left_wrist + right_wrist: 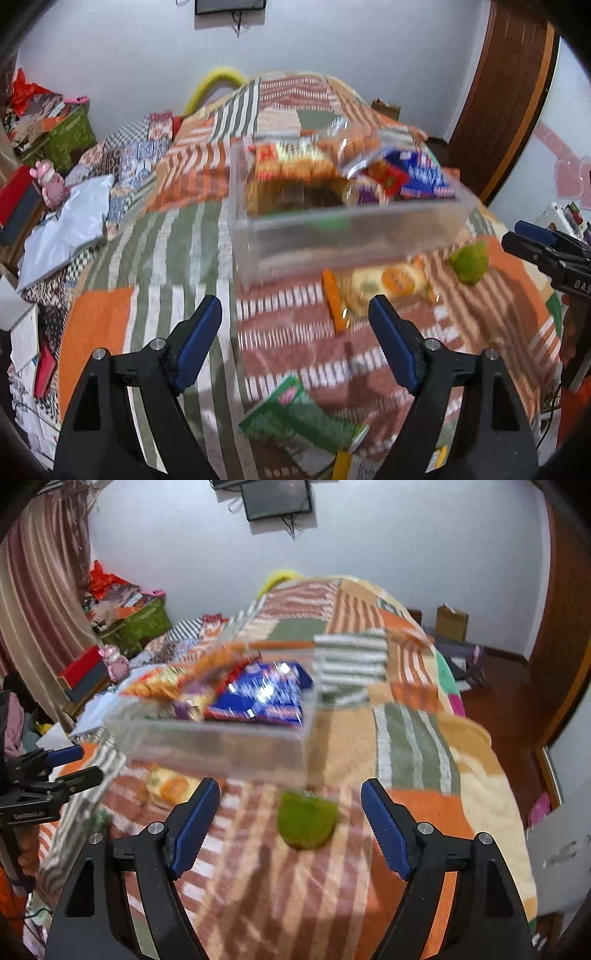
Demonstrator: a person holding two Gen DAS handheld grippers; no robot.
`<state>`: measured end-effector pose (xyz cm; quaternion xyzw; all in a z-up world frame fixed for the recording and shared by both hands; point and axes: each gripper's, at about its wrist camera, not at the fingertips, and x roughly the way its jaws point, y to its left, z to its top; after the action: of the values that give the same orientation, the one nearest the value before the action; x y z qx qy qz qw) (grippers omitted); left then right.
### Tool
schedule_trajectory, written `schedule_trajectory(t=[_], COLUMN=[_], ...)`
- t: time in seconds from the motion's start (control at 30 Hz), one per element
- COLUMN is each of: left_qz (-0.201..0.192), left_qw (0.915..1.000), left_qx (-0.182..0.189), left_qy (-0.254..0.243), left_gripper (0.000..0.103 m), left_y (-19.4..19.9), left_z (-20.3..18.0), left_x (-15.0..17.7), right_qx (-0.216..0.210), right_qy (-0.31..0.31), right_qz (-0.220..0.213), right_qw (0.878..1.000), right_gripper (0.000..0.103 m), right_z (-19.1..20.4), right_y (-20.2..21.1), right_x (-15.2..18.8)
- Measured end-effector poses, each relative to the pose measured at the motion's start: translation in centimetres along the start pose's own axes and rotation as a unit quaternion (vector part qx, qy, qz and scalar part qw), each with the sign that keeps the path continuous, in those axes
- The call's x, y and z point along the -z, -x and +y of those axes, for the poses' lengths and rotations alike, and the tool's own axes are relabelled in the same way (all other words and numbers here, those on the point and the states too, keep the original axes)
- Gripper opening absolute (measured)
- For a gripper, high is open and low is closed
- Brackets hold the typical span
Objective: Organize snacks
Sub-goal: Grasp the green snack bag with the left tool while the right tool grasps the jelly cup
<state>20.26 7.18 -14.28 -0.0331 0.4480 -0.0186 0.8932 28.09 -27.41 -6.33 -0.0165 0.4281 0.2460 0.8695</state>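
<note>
Both claws apart, nothing gripped, over patchwork woven bedspread (177,236).
Left claw (295,317) & right claw (290,801) empty; clear rigid plastic box (343,236) w/ crinkly snack packs ahead; round green snack (306,825) btwn right pads.

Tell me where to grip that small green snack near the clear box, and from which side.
Take the green snack across its rounded body with the right hand-held gripper, coming from above and the near side. It lies alone on the blanket between the open jaws, and the clear box blocks its far side.
</note>
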Motion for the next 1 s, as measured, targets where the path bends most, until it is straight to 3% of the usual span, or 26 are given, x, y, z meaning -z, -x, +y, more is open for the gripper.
schedule_trajectory(t=[0.3,0.47,0.53,1.0], left_qz=[0.034,0.042,0.045,0.068], left_qw=[0.9994,0.9991,0.999,0.9973], left_qx=[-0.009,-0.006,-0.002,0.011], left_qy=[-0.007,-0.008,-0.005,0.026], left_gripper=[0.082,0.082,0.082,0.082], left_y=[-1.3,-1.8,-2.0,-1.8], left_z=[0.2,0.2,0.1,0.9], left_x=[3.4,4.2,4.4,7.3], right_qx=[0.003,-0.018,-0.028,-0.031], right_qy=[-0.024,-0.044,-0.045,-0.021], right_qz=[0.062,0.071,0.072,0.044], right_qw=[0.998,0.996,0.996,0.998], right_gripper=[0.075,0.058,0.045,0.044], right_z=[-1.9,-2.7,-2.6,-0.8], right_y=[-4.3,-4.9,-4.9,-2.8], right_x=[2.3,2.6,2.6,3.7])
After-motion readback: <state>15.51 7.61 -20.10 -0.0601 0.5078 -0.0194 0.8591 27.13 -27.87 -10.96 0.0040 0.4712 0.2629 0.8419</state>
